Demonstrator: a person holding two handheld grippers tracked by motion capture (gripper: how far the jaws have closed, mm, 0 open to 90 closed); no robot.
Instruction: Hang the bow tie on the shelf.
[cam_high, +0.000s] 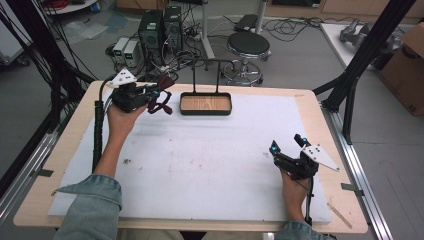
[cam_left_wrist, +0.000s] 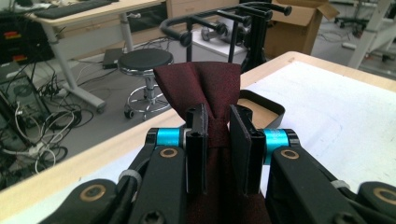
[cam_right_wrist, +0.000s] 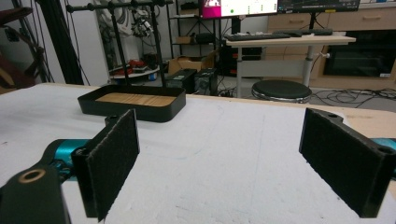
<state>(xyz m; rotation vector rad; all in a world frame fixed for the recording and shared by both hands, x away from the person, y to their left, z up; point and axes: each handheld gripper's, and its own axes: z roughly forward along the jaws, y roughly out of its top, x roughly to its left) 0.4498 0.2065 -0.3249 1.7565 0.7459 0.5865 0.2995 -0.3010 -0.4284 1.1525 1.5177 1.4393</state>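
Tongs on the left (cam_high: 156, 95) are clamped on a dark red bow tie (cam_high: 162, 97), held up off the desk (cam_high: 300, 100) near its far left corner. In the left gripper view the two black jaws of the left tongs (cam_left_wrist: 217, 140) pinch the narrow knot of the bow tie (cam_left_wrist: 198, 86), and the cloth fans out above and below them. The left hand (cam_high: 120, 117) grips the tool from the near side, with a denim sleeve (cam_high: 92, 202) at the desk's near edge.

Just beside the bow tie, toward the middle of the far edge, sits a black tray (cam_high: 205, 111) with a wooden floor and a thin black rack (cam_high: 206, 67) rising from its back.

The right tongs (cam_high: 287, 145) rest low over the white mat (cam_high: 215, 160) toward the near right corner, held by the right hand (cam_high: 292, 187). Their jaws stand wide apart with nothing between them; in the right gripper view the right tongs (cam_right_wrist: 233, 163) frame bare mat, with the tray (cam_right_wrist: 133, 106) farther off.
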